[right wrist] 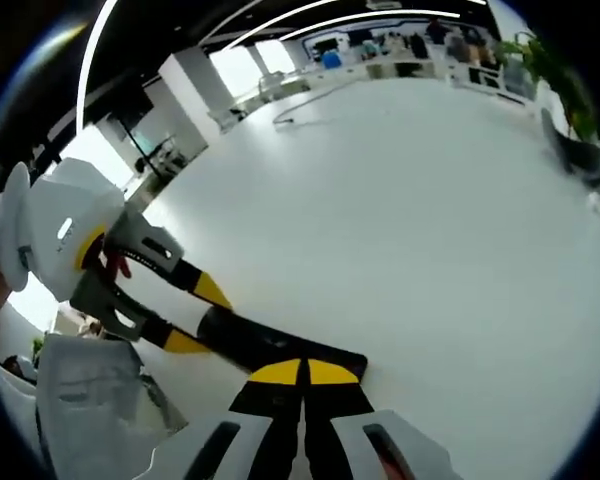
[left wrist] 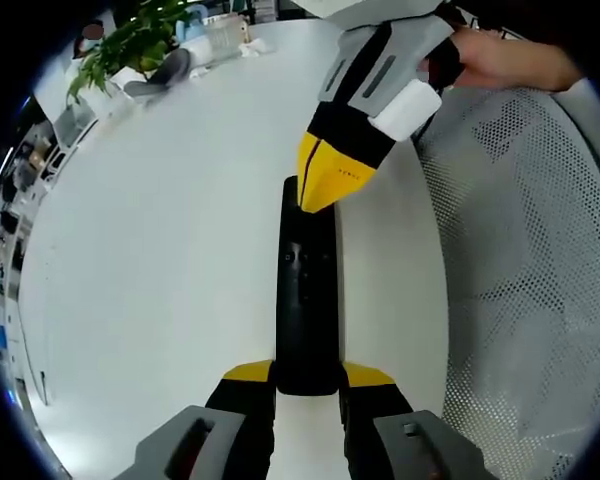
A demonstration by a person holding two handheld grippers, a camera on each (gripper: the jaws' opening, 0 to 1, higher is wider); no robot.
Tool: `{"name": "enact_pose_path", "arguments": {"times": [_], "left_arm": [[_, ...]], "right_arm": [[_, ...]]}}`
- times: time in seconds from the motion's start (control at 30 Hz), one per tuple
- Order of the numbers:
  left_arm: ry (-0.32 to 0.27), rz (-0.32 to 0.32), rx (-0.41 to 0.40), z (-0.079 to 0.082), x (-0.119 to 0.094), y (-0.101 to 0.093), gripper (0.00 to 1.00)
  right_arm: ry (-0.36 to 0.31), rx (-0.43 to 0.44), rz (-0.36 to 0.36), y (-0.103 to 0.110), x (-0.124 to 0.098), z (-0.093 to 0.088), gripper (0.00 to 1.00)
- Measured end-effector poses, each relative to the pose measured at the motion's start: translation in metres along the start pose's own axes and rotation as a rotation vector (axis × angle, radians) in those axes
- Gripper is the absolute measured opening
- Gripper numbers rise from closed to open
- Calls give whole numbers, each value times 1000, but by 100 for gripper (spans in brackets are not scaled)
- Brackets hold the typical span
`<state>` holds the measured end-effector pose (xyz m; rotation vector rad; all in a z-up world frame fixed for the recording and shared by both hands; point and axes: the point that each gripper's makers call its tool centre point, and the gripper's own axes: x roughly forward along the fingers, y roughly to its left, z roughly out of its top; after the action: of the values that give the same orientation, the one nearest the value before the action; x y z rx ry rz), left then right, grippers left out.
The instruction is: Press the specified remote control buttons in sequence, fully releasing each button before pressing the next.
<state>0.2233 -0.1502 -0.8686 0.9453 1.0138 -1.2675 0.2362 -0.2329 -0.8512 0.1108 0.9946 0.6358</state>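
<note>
Left gripper view, bottom centre: left gripper [left wrist: 307,378] pinched the near end of the black remote control [left wrist: 306,300], one yellow-tipped jaw against each long side. Remote lay flat on the white table [left wrist: 160,260] and ran straight up the frame centre. Small buttons [left wrist: 298,257] were faintly visible on its upper half; markings too small to read.

At the remote's far end, upper centre: right gripper [left wrist: 325,195] came down from the upper right with its yellow tips pressed together into a single point. Point rested on the top face of the remote near its far end. Exact button under the tip could not be told. Behind it, at the top right, a hand [left wrist: 510,60] held the gripper body.

Right side of the frame: white mesh chair back [left wrist: 520,260], beside the table edge. Far upper left: green plant [left wrist: 130,45] and a grey object [left wrist: 165,72] on the table, well apart from the remote.

Right gripper view, bottom centre: right gripper [right wrist: 303,375], yellow tips closed against each other, touched the remote control [right wrist: 280,350] at its right end. Remote extended to the left of the frame. At lower left, left gripper [right wrist: 202,318] clamped the remote's other end between its two jaws. White table [right wrist: 420,200] spread toward the top; an office interior with ceiling lights lay beyond.
</note>
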Motion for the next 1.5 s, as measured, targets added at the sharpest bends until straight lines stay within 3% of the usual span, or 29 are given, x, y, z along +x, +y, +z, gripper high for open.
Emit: {"name": "enact_pose_path", "arguments": {"times": [0.27, 0.53, 0.7, 1.0, 1.5], "left_arm": [[-24, 5, -22, 0, 0, -3, 23], [-70, 16, -52, 1, -1, -6, 23], [-89, 27, -69, 1, -1, -7, 23], [-140, 32, -99, 2, -1, -11, 23], [-141, 47, -122, 8, 1, -24, 23]], "right_arm": [[8, 10, -3, -1, -1, -1, 0], [10, -50, -19, 0, -1, -3, 0], [12, 18, -5, -3, 0, -1, 0], [18, 63, 9, -2, -1, -2, 0], [20, 149, 69, 5, -3, -1, 0]]}}
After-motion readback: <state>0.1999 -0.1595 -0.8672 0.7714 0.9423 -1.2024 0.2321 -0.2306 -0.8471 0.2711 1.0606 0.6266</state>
